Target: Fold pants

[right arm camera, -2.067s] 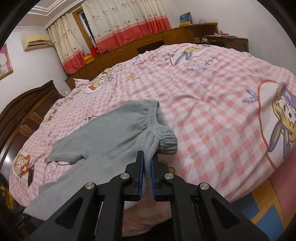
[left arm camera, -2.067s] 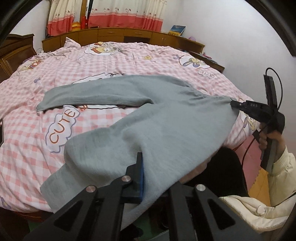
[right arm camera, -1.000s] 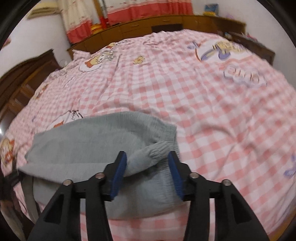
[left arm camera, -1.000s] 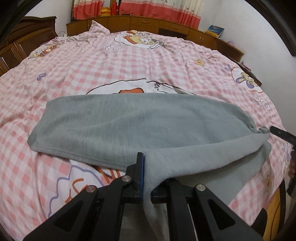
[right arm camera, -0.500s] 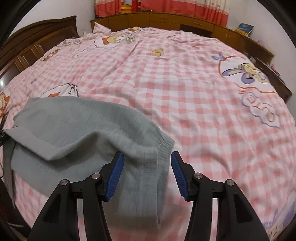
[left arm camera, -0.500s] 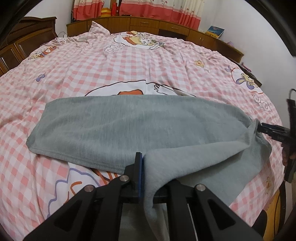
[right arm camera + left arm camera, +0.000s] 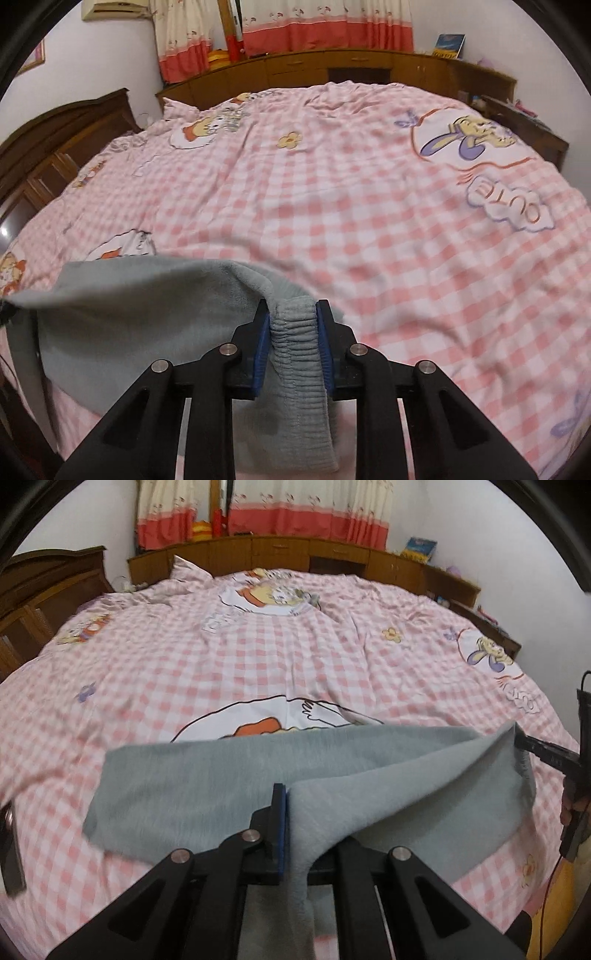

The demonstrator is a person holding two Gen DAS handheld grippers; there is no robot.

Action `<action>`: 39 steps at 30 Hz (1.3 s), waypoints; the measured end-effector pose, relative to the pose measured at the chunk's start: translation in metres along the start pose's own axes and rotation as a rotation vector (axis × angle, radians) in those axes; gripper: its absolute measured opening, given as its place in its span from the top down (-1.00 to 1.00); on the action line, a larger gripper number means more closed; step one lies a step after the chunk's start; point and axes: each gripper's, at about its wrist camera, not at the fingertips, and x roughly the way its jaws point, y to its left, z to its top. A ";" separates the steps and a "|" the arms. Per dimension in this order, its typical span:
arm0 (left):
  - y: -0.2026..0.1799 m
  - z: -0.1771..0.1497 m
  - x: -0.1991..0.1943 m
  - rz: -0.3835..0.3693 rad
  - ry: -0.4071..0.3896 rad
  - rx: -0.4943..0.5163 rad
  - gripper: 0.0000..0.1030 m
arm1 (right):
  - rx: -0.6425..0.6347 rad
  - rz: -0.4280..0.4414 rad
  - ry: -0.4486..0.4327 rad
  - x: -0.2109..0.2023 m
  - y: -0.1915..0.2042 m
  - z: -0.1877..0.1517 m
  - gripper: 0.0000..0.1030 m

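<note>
The grey pants lie across the near part of a pink checked bed. One leg lies flat on the quilt, pointing left. My left gripper is shut on a lifted fold of the other leg. My right gripper is shut on the ribbed waistband, which bunches between its blue pads and hangs down. In the left wrist view the right gripper holds the right end of the pants. In the right wrist view the grey cloth stretches left toward the left gripper, which is barely visible at the frame edge.
Wooden cabinets and red-and-cream curtains stand behind the bed. A dark wooden wardrobe stands to the left. A dark flat object lies at the bed's near left edge. Pink checked quilt stretches beyond the pants.
My right gripper opened, moved round and has now closed on the waistband. My left gripper has carried its leg over the flat leg and now pulls back toward the near edge.
</note>
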 end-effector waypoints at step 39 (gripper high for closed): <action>-0.002 -0.022 -0.001 0.016 0.069 0.113 -0.56 | -0.056 -0.013 0.036 -0.005 0.085 -0.040 0.30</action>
